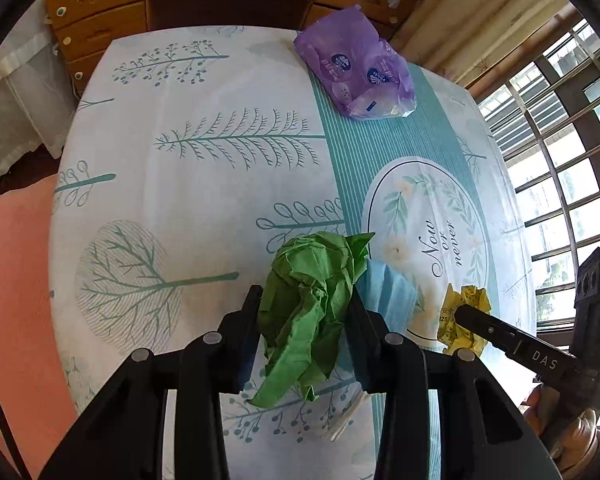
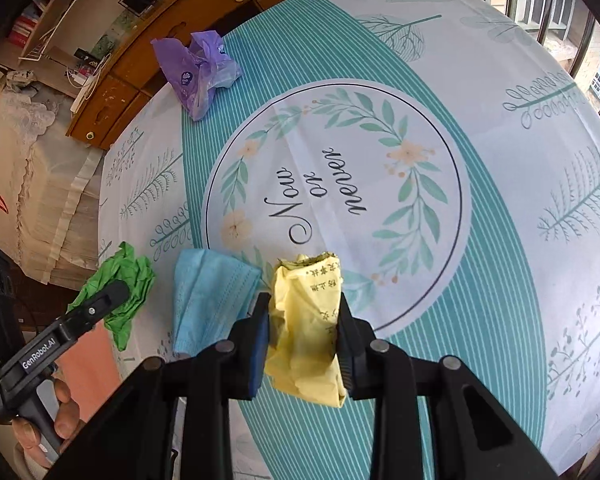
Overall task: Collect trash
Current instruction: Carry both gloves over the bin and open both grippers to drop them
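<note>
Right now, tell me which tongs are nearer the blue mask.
Left. The left tongs grip green paper touching the blue mask; the right tongs hold yellow paper just beyond.

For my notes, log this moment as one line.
left tool: shut on green paper | right tool: shut on yellow wrapper | remaining: blue mask, purple bag

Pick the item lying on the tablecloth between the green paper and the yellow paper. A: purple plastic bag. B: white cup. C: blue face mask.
C: the blue face mask lies flat between the green paper and the yellow paper.
</note>
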`<control>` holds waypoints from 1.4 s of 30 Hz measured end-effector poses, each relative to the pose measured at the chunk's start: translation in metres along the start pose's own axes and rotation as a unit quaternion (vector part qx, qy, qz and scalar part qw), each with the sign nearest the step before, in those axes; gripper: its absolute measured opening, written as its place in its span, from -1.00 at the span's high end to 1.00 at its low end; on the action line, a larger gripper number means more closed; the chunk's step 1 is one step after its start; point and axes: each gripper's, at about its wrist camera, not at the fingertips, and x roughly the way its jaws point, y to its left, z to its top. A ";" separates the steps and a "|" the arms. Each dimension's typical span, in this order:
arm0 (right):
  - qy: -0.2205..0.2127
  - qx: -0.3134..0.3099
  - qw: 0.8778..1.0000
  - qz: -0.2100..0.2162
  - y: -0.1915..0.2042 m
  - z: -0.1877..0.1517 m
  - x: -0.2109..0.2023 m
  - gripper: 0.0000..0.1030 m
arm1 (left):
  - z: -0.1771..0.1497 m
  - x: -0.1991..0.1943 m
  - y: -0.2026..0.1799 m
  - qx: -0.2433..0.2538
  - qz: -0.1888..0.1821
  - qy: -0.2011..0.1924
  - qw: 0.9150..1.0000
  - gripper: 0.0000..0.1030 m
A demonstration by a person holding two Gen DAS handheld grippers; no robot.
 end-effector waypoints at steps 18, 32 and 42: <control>-0.005 -0.082 0.996 0.036 -0.043 -0.100 -0.089 0.43 | -0.159 -0.090 -0.116 0.033 0.021 -0.066 0.997 0.28; -0.011 -0.176 0.982 0.060 -0.127 -0.208 -0.174 0.43 | -0.310 -0.124 -0.242 0.022 0.050 -0.110 0.992 0.28; 0.023 -0.199 0.978 0.054 -0.166 -0.265 -0.180 0.43 | -0.387 -0.123 -0.262 0.005 0.086 -0.080 0.993 0.28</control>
